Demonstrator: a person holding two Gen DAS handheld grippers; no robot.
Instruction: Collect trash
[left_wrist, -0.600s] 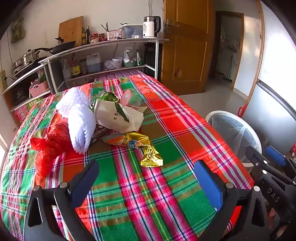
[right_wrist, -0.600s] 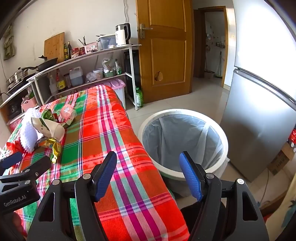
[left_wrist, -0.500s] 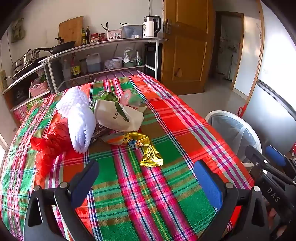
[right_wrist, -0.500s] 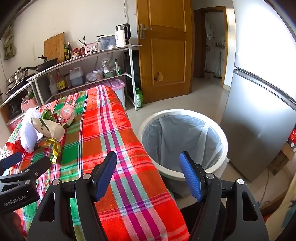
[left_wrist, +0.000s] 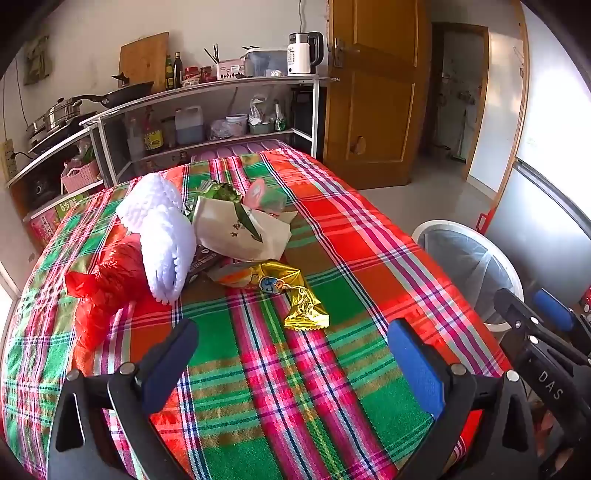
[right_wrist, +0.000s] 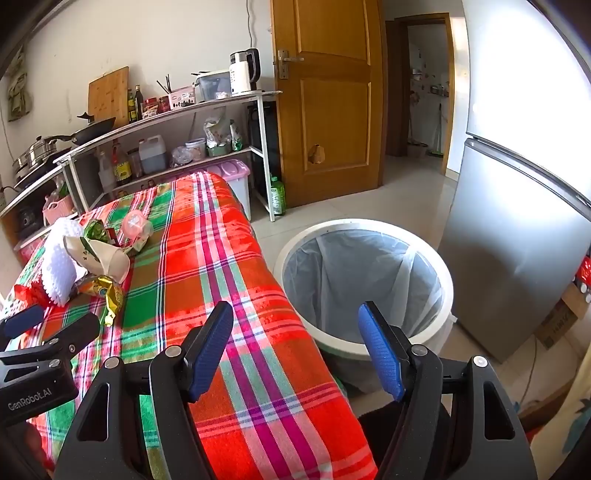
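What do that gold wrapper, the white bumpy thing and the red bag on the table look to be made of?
Gold wrapper: shiny metallised film, judging by its mirror-like creases and crimped end. White bumpy thing: probably soft foam netting, matte, with a regular dimpled surface. Red bag: thin glossy plastic, crumpled and slightly see-through.

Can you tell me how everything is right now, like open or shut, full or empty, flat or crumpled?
Left gripper: open, holding nothing.
Right gripper: open, holding nothing.
Trash bin: uncovered, lined with a bag, looks empty.
Gold wrapper: crumpled, lying on the tablecloth.
Red plastic bag: scrunched up.
White paper bag: lying on its side.
Wooden door: shut.
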